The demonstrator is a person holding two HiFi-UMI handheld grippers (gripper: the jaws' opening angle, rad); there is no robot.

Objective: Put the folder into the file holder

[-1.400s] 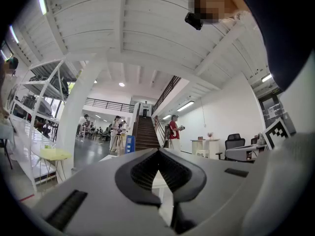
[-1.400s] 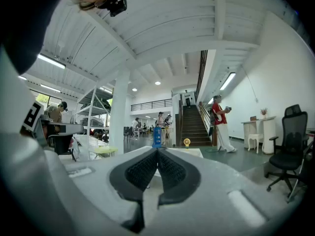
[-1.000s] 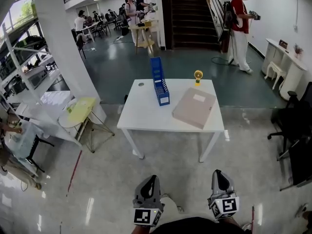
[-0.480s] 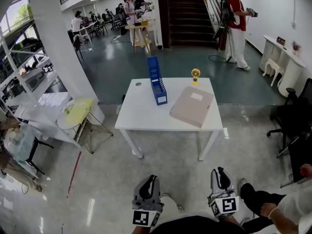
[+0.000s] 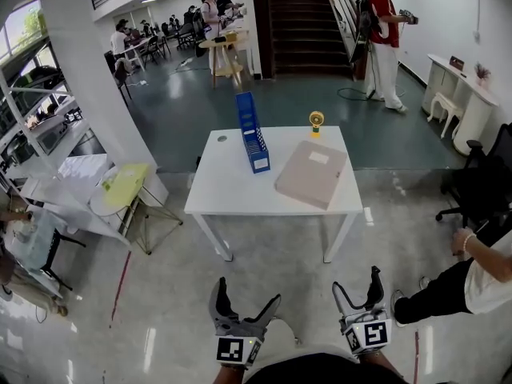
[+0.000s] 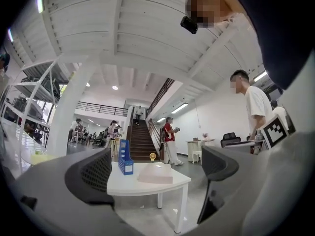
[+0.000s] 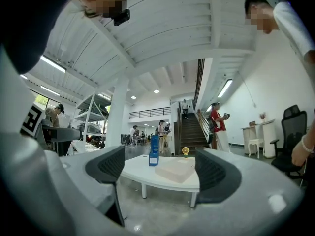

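Both grippers sit low, well short of the table [image 5: 228,194]. The left gripper [image 5: 246,293] and right gripper [image 5: 356,282] have just been opening; the jaws are now wide, with nothing between them.

Risks, as I judge them:
- The folder [image 5: 312,173] is broad and flat, so a one-sided pinch may let it sag or slip.
- The narrow blue file holder [image 5: 251,132] could tip as the folder goes in.

Folder: pale beige with a white label, lying flat and askew on the table's right half, near the holder but apart from it.
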